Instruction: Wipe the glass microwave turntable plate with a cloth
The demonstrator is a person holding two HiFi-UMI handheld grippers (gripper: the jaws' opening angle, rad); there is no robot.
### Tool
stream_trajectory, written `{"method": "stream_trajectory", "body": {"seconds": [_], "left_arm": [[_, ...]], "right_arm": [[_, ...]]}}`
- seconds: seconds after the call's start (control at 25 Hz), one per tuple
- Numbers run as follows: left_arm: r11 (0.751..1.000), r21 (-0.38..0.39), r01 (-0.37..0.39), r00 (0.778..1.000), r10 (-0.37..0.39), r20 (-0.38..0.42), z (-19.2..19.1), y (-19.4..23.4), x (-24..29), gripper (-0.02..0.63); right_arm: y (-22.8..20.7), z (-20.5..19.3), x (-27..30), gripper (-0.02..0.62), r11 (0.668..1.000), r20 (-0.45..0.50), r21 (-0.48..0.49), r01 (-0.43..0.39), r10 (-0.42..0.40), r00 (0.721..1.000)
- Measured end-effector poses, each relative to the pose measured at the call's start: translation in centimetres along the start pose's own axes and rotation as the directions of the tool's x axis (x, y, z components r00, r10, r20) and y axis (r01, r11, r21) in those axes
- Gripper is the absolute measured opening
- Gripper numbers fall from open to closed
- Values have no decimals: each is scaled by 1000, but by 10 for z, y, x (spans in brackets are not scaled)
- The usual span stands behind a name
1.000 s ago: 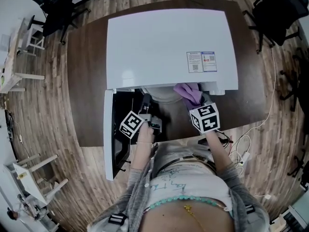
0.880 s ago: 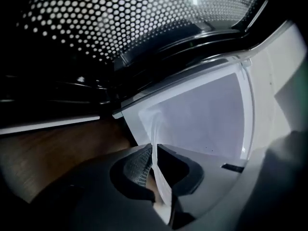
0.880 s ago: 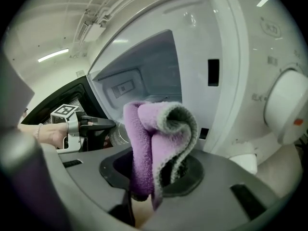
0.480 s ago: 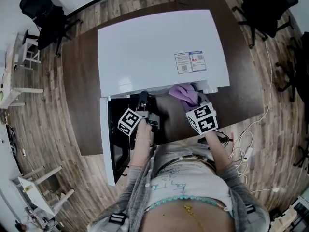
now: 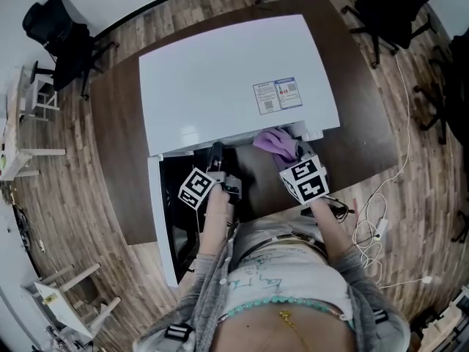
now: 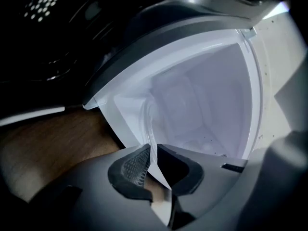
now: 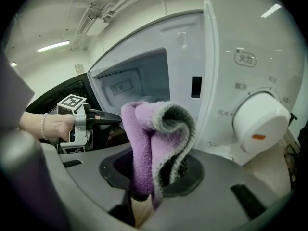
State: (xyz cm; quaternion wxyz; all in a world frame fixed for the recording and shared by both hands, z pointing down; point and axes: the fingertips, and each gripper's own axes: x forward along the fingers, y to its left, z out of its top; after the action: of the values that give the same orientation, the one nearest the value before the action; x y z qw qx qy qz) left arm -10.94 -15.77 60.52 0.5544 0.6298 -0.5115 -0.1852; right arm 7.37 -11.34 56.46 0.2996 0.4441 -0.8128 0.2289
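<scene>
Dark wooden desk carries the white microwave, its door swung open to the left. At the cavity's mouth the glass turntable plate shows edge-on, its thin rim pinched in my left gripper. My right gripper is clamped on the folded purple cloth, in front of the control panel's dial. The risk I see is the slick rim slipping from so small a bite, or wiping pressure levering it loose. Room is tight: the cavity frame is all around, the open door is to the left, and only a narrow strip of desk lies in front.
</scene>
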Motion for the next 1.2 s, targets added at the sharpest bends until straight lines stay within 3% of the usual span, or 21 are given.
{"method": "stream_trajectory", "body": {"seconds": [0.12,0.24,0.32,0.52,0.72,0.92,1.2], "left_arm": [[982,187,-40,997,51,-56,-3,-3,0,57],[898,429,-96,985,146,-86,-4,-5,-1,106],[846,523,-105,980,176,-88,-6,-9,-2,134],[773,625,-109,975,206,-84,-8,-14,-10,149],[702,710,-53,981,170,-95,-17,-33,-23,148],[652,757,44,981,117,-158,-41,-52,-36,47],[581,805,122,975,81,-206,-62,-69,-46,12]], "right_arm": [[0,0,0,124,1000,-5,1,3,-3,1000],[0,1,-1,124,1000,-1,3,0,0,1000],[1,0,-2,124,1000,0,5,-2,2,1000],[6,1,-6,124,1000,4,5,-10,10,1000],[9,0,-5,124,1000,14,5,-15,15,1000],[18,2,-7,124,999,23,1,-32,32,999],[39,7,-8,124,996,56,22,-84,83,995]]}}
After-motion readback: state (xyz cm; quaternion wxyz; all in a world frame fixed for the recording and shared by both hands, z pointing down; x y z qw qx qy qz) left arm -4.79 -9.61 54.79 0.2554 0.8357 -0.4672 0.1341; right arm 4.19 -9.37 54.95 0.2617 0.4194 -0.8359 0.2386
